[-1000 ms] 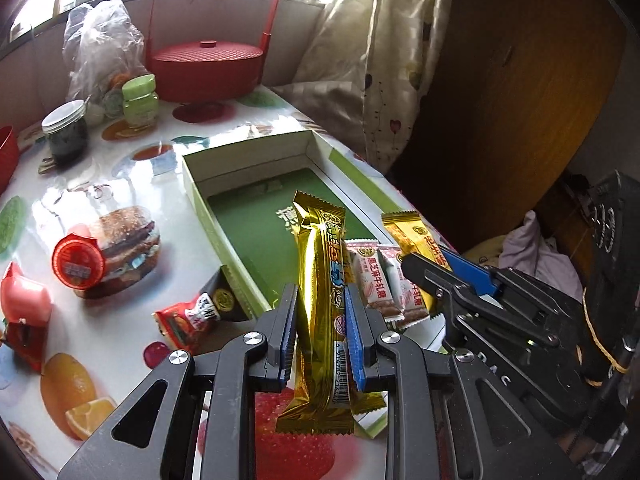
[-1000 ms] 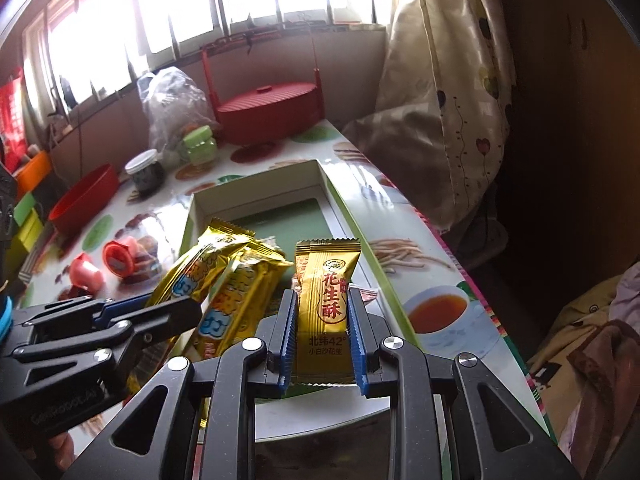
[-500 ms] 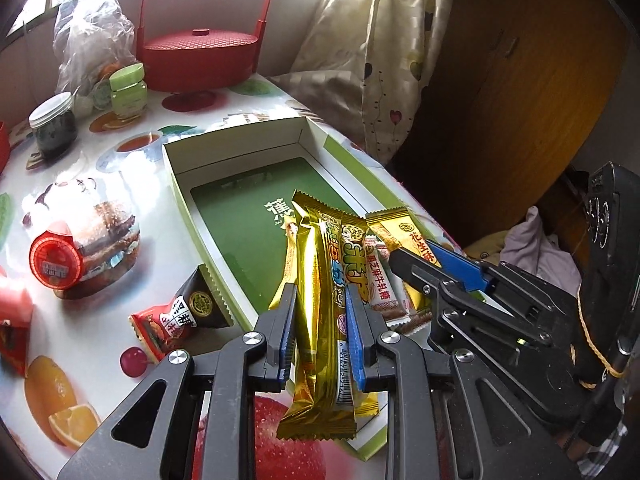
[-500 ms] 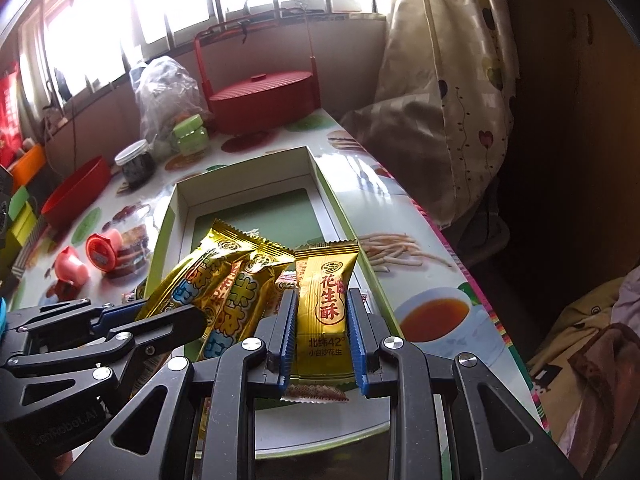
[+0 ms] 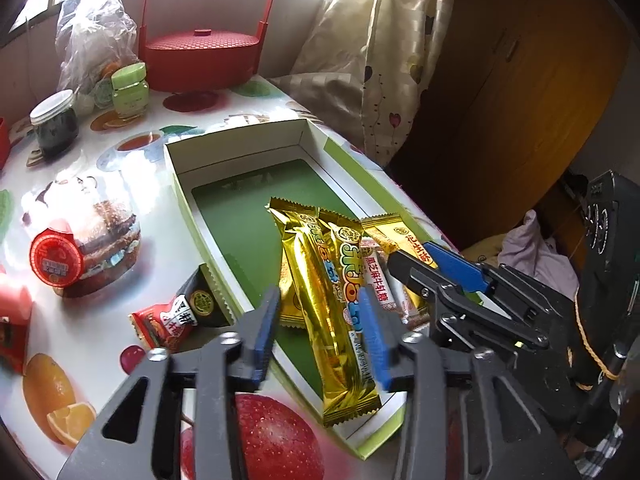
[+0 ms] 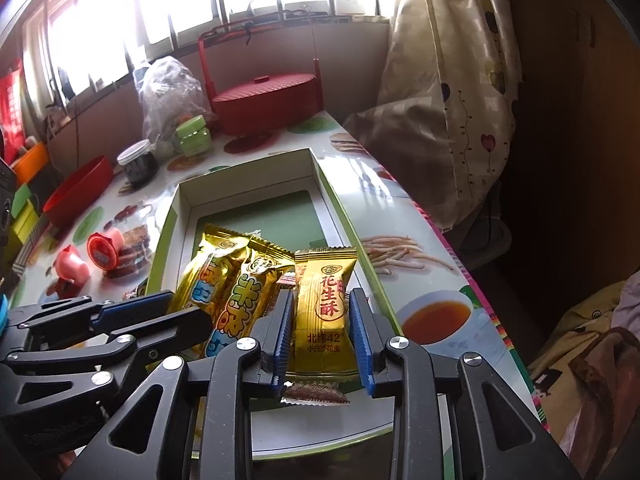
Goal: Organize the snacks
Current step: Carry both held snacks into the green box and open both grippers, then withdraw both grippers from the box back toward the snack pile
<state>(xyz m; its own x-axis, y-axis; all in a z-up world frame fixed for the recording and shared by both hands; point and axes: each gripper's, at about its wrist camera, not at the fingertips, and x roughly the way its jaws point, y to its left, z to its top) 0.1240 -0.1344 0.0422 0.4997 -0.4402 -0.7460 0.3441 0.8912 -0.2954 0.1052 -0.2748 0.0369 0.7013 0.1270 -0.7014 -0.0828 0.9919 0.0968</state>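
Observation:
An open green box lies on the fruit-print table. My left gripper is over its near end and its jaws are opening. A long gold bar lies loose between them on the box floor, with no pad touching it. A second gold bar lies beside it. My right gripper is also opening. The gold peanut packet stands between its pads, which look just clear of it. That packet's lower end rests on a brown wrapper in the box. Each gripper shows in the other's view, the right gripper and the left gripper.
Outside the box's left wall lie a red and black packet and a red-lidded cup. White nougat packets are in the box. Further back stand a red basket, a green jar, a dark jar, a plastic bag and a red bowl.
The left jaws have spread and let go of the long gold bar, which now lies in the box. The right jaws have widened slightly around the peanut packet.

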